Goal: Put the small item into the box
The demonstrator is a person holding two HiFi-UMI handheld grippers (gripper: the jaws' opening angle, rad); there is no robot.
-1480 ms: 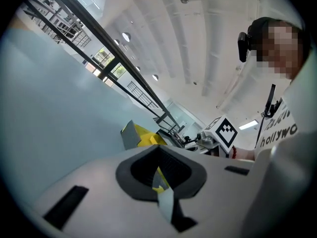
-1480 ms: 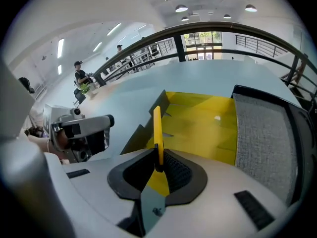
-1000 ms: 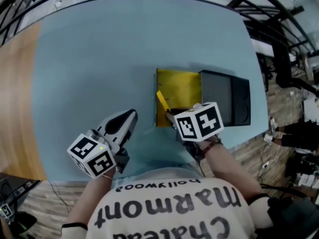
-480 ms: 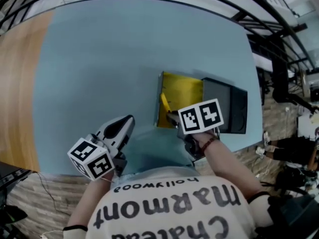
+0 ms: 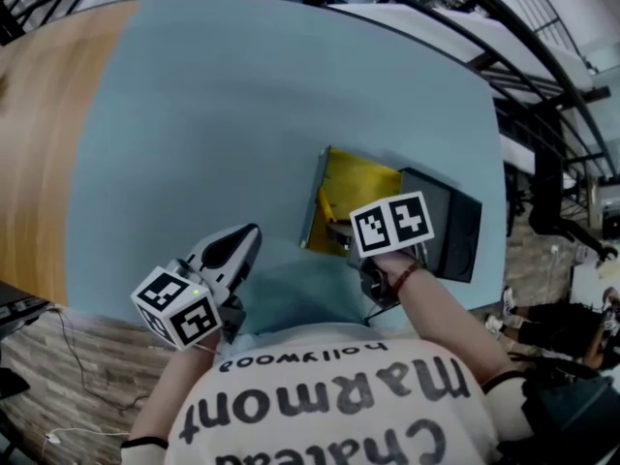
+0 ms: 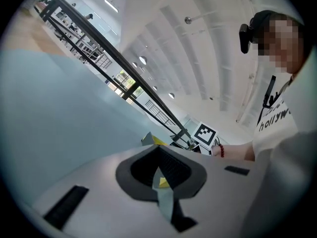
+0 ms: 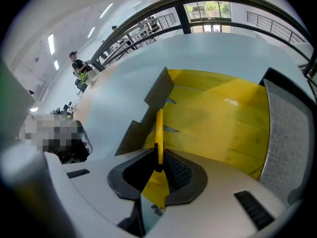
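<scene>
Yellow card is what my right gripper (image 7: 158, 162) has its jaws clamped on: the box's (image 5: 363, 184) upright flap (image 7: 159, 125), pinched edge-on so that, I judge, the mouth is kept open and the box can't slide. It sits by the counter's (image 5: 194, 114) near edge, toward the right corner, with a black case (image 5: 455, 226) against its right-edge side. My left gripper (image 6: 159, 155) hangs apart from the box near the same edge, jaws together. A yellow fleck in their slit may be the small item, but I can't tell.

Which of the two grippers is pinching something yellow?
The right gripper: its jaws pinch the yellow flap of the box. The left gripper is shut on nothing.
</scene>
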